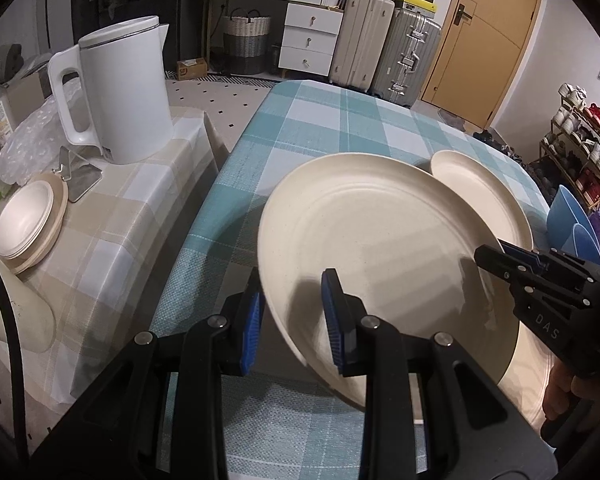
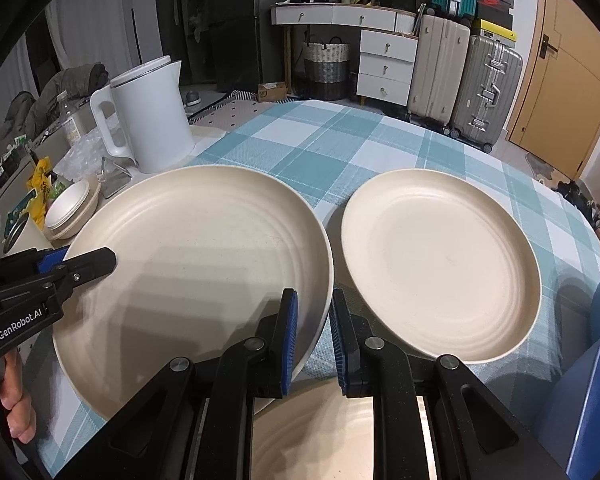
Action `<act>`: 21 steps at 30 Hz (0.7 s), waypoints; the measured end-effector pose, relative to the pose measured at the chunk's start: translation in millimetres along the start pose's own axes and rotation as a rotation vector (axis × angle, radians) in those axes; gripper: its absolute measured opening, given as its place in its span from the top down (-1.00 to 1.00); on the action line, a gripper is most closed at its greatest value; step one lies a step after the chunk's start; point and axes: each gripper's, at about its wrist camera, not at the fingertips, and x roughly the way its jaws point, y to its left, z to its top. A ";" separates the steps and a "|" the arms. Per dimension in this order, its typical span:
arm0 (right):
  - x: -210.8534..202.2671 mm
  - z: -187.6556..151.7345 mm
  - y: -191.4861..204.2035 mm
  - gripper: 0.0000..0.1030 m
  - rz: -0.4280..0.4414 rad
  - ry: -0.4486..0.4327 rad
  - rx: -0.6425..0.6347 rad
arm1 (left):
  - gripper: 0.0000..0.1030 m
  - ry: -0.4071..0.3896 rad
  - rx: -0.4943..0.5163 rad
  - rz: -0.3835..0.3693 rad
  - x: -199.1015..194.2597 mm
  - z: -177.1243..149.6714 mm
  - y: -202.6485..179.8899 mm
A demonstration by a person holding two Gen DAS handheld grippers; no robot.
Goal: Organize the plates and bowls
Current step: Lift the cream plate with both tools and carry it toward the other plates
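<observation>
left gripper, right gripper, both clamped (opposite rims, level)

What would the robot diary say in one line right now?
left gripper: astride large cream plate rim | right gripper: astride opposite rim | plate: tilted, lifted | second plate: flat on checked tablecloth

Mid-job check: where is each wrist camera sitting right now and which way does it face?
Left wrist: on the left tool, at the large plate's left edge, facing the kettle and door; the right tool shows.
Right wrist: on the right tool, at that plate's near-right rim, facing the second plate; the left tool and fingers show.
Shared: both plates, kettle, suitcases.
</observation>
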 end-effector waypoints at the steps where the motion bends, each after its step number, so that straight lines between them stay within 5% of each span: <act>1: -0.5 -0.2 -0.1 0.68 -0.001 0.000 0.002 | 0.51 -0.002 0.002 -0.001 -0.7 0.2 -1.5; 21: -30.2 -18.4 -23.2 0.67 -0.035 -0.025 0.055 | 0.51 -0.013 0.077 -0.046 -16.4 -2.2 -35.1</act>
